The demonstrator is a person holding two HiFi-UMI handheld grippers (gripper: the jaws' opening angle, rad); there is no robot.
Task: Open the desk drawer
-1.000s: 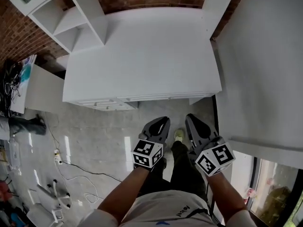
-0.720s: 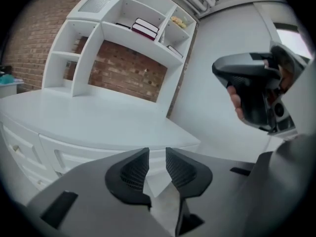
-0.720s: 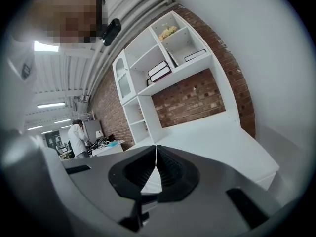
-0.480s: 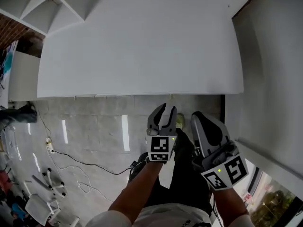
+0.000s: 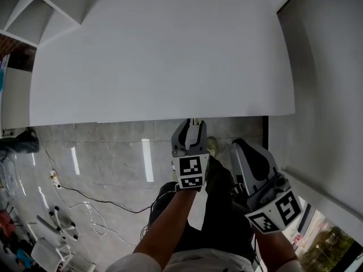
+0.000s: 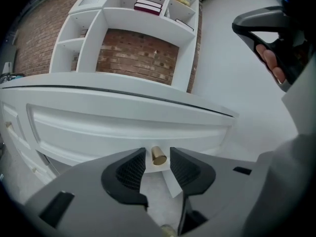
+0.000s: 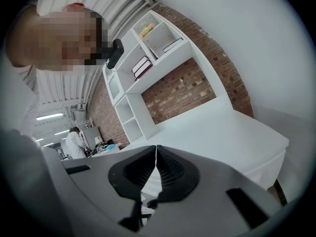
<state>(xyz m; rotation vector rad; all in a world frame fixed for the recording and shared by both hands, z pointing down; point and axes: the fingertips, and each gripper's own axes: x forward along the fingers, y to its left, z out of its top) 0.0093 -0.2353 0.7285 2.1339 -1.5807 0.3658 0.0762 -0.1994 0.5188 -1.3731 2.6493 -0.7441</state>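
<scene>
Left gripper [image 5: 192, 124], jaws opening, straddles the brass knob [image 6: 158, 155] of the drawer [image 6: 123, 126] at 12 o'clock under the table [image 5: 159, 55] edge, pads not touching, knob axis toward it; right gripper [image 5: 240, 147] closed, empty, farther back at 4 o'clock.

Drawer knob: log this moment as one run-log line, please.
left gripper: jaws opening, knob between them, not gripped | right gripper: shut, empty | drawer: closed
</scene>
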